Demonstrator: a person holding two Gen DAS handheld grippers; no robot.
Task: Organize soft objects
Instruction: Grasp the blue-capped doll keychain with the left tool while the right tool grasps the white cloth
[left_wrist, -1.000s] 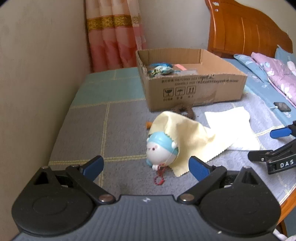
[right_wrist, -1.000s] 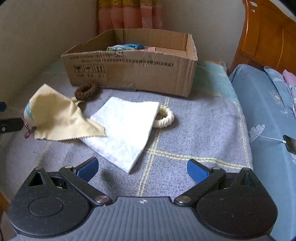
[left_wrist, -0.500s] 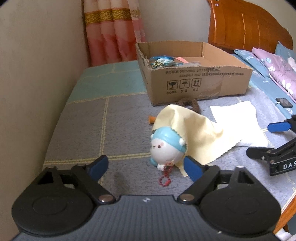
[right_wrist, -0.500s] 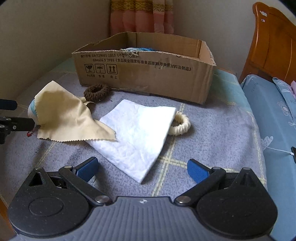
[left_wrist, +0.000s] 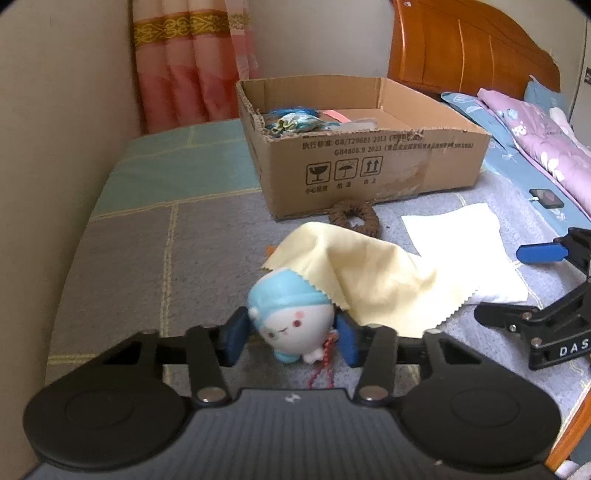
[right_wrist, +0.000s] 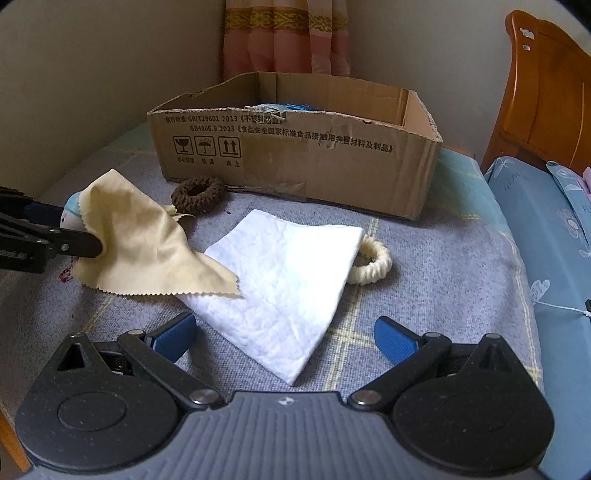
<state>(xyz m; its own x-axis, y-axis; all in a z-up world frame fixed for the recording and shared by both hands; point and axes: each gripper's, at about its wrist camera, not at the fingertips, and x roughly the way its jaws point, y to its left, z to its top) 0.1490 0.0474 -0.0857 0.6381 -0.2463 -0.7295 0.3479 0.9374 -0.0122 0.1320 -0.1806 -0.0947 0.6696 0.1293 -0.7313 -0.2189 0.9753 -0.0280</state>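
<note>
My left gripper (left_wrist: 291, 338) is shut on a small blue-and-white squishy toy (left_wrist: 291, 317) with a red cord, low over the bed. A yellow cloth (left_wrist: 365, 273) drapes over the toy's back; it also shows in the right wrist view (right_wrist: 144, 243). A white cloth (right_wrist: 288, 280) lies in front of my right gripper (right_wrist: 286, 334), which is open and empty. A brown scrunchie (right_wrist: 197, 194) and a cream scrunchie (right_wrist: 373, 264) lie near the cardboard box (right_wrist: 332, 155).
The box (left_wrist: 369, 162) holds blue fabric items (left_wrist: 295, 120). A wall runs along the left. A wooden headboard (left_wrist: 461, 55), pillows and a phone (left_wrist: 546, 197) are to the right. The bed's edge is near at the lower right.
My left gripper has moved forward and closed on the squishy toy. My right gripper has moved a little closer to the white cloth.
</note>
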